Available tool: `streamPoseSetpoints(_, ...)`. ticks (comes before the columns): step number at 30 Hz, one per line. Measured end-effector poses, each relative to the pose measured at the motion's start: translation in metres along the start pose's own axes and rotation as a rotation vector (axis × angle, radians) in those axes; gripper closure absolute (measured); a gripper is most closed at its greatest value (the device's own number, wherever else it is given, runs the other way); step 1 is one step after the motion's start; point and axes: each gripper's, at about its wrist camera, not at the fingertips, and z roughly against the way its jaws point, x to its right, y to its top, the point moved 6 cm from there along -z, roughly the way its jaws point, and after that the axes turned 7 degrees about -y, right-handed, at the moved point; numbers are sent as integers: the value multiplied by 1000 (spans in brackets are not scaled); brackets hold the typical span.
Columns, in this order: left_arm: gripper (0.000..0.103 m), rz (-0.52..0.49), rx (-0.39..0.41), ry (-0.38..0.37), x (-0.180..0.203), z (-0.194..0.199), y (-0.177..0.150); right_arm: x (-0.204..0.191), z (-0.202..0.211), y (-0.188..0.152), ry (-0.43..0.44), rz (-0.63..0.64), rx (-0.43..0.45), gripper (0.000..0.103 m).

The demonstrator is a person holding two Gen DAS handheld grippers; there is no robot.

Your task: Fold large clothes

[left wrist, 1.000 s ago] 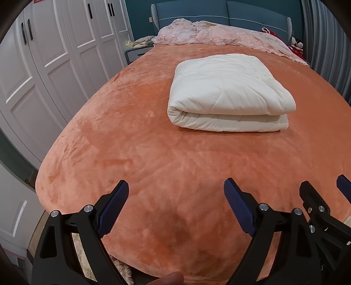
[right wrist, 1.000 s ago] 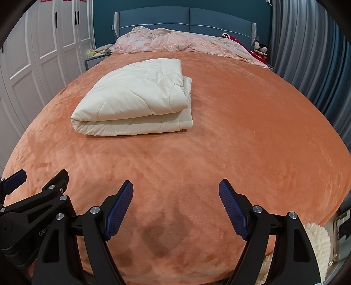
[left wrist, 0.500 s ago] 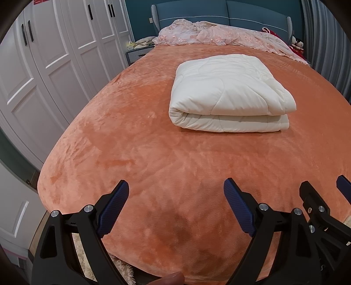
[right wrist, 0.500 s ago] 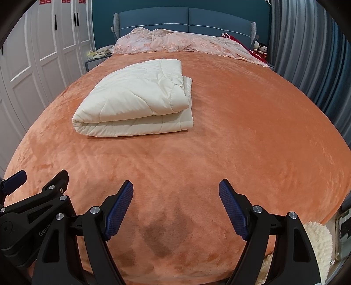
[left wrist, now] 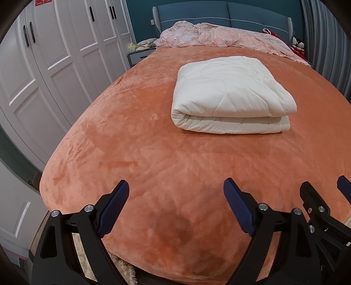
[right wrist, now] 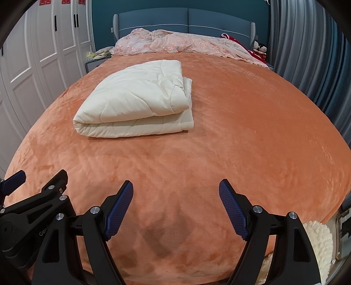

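A cream quilted duvet lies folded in a thick rectangle on the orange bed cover; it also shows in the right wrist view. My left gripper is open and empty, above the foot of the bed and well short of the duvet. My right gripper is open and empty beside it, also at the foot end. The right gripper's side shows at the right edge of the left wrist view.
White wardrobe doors run along the left of the bed. A pink floral cover lies bunched at the blue headboard. Grey curtains hang on the right. A fluffy cream rug lies by the bed's foot corner.
Both grippers have drawn back slightly from the bed; the duvet sits a little farther off. Both stay open and empty.
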Motion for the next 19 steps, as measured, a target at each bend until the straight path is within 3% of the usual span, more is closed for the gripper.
streamPoseSetpoints(19,27,-4,-9,1,3,-1,2,-11,6,2,-21,-5,8,24)
